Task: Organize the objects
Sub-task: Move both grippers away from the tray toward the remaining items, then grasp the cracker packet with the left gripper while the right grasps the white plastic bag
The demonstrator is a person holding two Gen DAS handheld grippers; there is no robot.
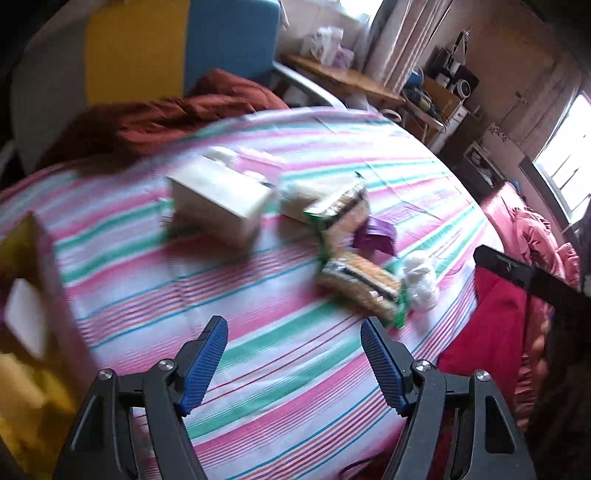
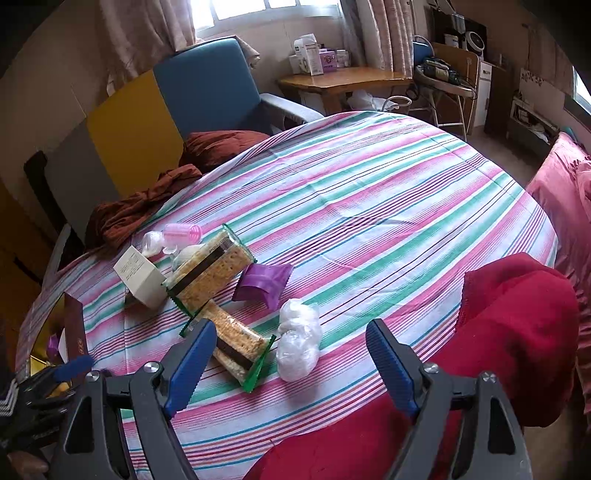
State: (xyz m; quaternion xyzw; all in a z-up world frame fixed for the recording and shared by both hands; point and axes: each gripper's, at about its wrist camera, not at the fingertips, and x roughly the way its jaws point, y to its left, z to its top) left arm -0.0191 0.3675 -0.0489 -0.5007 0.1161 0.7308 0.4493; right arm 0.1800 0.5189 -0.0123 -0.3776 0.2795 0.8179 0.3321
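a lived-in home bedroom: striped bedsheet point(image 2: 369, 192), curtained window point(image 2: 258, 7), wooden side table point(image 2: 343, 79)

text: none legible | white box point(image 2: 142, 277): print too small | maroon box point(image 2: 75, 325): gold marks unreadable

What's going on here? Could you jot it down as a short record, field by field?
Setting: striped cloth over a round table
Left gripper: open, holding nothing
Right gripper: open, holding nothing
Snacks: two cracker packs, end to end
Beside them: purple pouch, clear plastic bag, white box
Left table edge: open dark red box
Near edge: red cloth
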